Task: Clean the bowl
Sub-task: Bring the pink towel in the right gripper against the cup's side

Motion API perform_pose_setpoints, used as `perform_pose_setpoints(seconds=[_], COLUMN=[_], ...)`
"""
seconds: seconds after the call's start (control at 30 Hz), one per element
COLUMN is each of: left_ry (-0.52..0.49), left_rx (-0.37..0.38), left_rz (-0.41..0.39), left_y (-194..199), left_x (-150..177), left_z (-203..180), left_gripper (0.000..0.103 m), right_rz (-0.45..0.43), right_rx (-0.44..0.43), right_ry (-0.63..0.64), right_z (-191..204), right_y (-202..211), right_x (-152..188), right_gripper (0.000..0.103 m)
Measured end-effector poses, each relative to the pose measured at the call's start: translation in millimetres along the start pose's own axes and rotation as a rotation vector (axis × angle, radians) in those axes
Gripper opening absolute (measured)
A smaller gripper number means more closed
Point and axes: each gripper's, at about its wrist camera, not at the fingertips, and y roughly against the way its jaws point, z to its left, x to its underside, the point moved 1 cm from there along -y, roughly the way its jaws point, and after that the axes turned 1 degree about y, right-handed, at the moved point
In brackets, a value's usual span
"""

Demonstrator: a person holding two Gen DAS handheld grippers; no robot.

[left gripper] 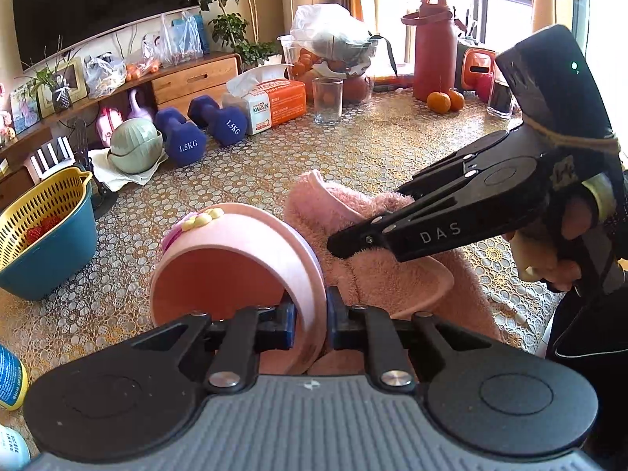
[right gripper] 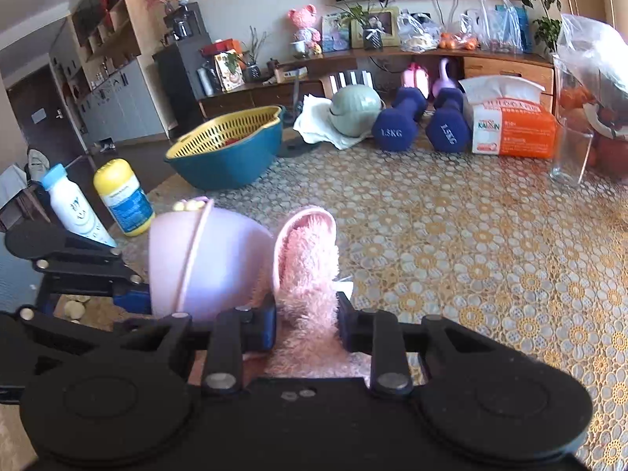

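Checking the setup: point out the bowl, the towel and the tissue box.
bowl point(left gripper: 219, 274), left wrist view, inner wall.
towel point(right gripper: 310, 271), right wrist view, fluffy middle.
tissue box point(left gripper: 286, 104), left wrist view, orange side.

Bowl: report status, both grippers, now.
Left gripper shut on pink bowl rim, bowl tipped on its side. Right gripper shut on pink towel, beside the bowl. Nothing between them.

A table covered with a gold-and-white lace-patterned cloth point(right gripper: 471, 235) fills the foreground. Beyond it a long, low wooden cabinet point(left gripper: 188, 78) with drawers runs along a pale wall, under a large dark television screen point(left gripper: 98, 4). A leafy potted plant point(left gripper: 227, 19) stands at the cabinet's end. Bright daylight pours through a window point(left gripper: 506, 4) onto the table. In the right wrist view, wall shelves point(right gripper: 106, 27) and white cupboards point(right gripper: 117, 98) line a dimmer side of the room.
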Motion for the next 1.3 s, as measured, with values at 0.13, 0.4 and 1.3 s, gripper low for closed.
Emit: perform_pose_setpoints(seconds=[0.13, 0.4, 1.3], left_ry=[0.05, 0.158, 0.109], left_rx=[0.026, 0.157, 0.127], left_rz=[-0.014, -0.046, 0.153], left_y=[3.8, 25.7, -26.6], left_x=[-2.5, -10.3, -73.5], left_z=[3.3, -6.3, -34.4], left_gripper=[0.015, 0.015, 0.015], right_rz=[0.006, -0.092, -0.041], right_rx=[0.032, -0.102, 0.044], right_ry=[-0.011, -0.008, -0.059], right_z=[-13.2, -19.5, -80.9], right_y=[5.6, 69.4, 114.7], right_x=[9.0, 5.3, 66.3], right_gripper=[0.026, 0.025, 0.025])
